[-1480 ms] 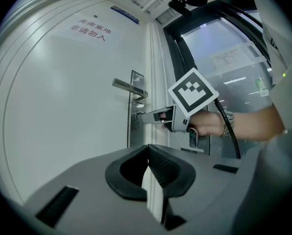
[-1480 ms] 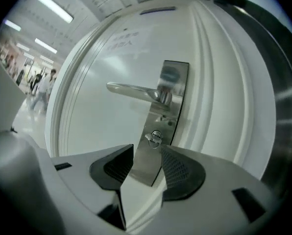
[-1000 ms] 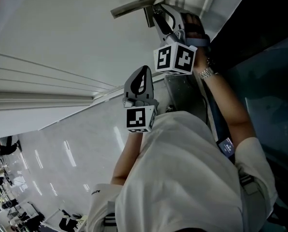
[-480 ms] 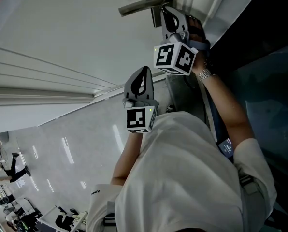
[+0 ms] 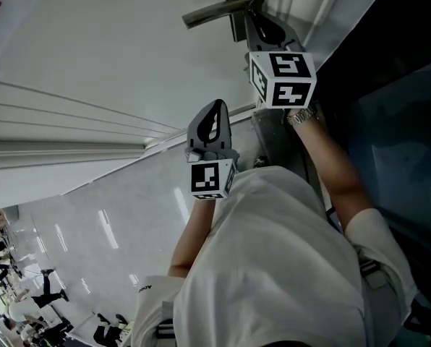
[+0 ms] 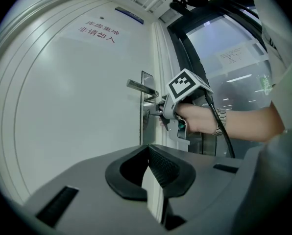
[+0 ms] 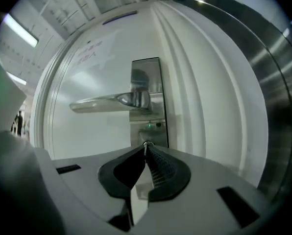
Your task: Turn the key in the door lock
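The steel lock plate sits on a white door, with a lever handle pointing left. Just below the handle, a thin metal key sticks out of the lock. My right gripper points level at the plate; its jaws have just been closing and are now shut on the key's bow. In the left gripper view the right gripper is pressed up to the lock. My left gripper hangs back from the door, shut with nothing between its jaws.
White moulded door frame strips run beside the plate. A dark glass panel stands to the right of the door. A glossy tiled floor stretches behind, with people far off. The door carries a sign with red print.
The right gripper has rolled about its own axis at the lock, so its marker cube shows different faces. The left gripper has stayed where it was.
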Demonstrator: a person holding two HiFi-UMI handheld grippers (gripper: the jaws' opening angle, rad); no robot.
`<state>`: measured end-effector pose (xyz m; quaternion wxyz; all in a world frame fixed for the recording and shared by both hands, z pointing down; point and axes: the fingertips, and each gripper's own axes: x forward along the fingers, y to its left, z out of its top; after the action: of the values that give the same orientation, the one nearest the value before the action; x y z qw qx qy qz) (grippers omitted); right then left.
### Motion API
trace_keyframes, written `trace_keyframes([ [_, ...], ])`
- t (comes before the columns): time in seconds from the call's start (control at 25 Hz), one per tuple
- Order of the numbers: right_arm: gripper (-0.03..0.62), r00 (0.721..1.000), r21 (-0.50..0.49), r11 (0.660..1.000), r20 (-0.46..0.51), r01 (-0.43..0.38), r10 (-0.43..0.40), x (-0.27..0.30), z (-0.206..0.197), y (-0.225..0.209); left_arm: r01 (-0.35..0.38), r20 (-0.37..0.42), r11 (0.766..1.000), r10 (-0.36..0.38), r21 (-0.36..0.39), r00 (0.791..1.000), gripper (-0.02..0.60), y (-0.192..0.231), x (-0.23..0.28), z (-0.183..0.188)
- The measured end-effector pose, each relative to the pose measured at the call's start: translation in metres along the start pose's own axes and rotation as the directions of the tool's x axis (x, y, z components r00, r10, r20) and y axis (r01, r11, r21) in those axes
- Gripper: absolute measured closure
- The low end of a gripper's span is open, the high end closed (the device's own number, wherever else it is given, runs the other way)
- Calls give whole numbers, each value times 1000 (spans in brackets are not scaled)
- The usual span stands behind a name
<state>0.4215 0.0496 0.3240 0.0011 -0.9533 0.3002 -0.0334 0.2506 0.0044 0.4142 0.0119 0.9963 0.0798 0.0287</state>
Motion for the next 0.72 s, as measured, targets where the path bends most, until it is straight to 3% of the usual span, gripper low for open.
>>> trace_keyframes([
  [0.12, 582, 999, 206, 978, 26, -25, 20, 0, 0, -3, 15, -4, 1000, -15, 3, 1000, 572, 5, 1, 1],
  [0.2, 582, 999, 346, 937, 41, -38, 26, -1, 0, -5, 25, -5, 1000, -24, 5, 1000, 572, 9, 2, 3],
  [0.28, 582, 998, 501, 864, 53, -57, 35, -1, -2, -8, 35, -3, 999, -35, 6, 999, 572, 13, 3, 6],
  [0.4, 580, 995, 712, 696, 84, -96, 52, -1, -4, -11, 53, -5, 999, -53, 12, 999, 572, 18, 6, 7],
  [0.48, 580, 993, 794, 596, 102, -116, 57, 0, -5, -13, 66, -10, 998, -66, 15, 998, 572, 20, 8, 7],
  [0.72, 572, 990, 888, 439, 127, -138, 56, 1, -6, -13, 97, -22, 995, -97, 18, 995, 572, 21, 10, 5],
])
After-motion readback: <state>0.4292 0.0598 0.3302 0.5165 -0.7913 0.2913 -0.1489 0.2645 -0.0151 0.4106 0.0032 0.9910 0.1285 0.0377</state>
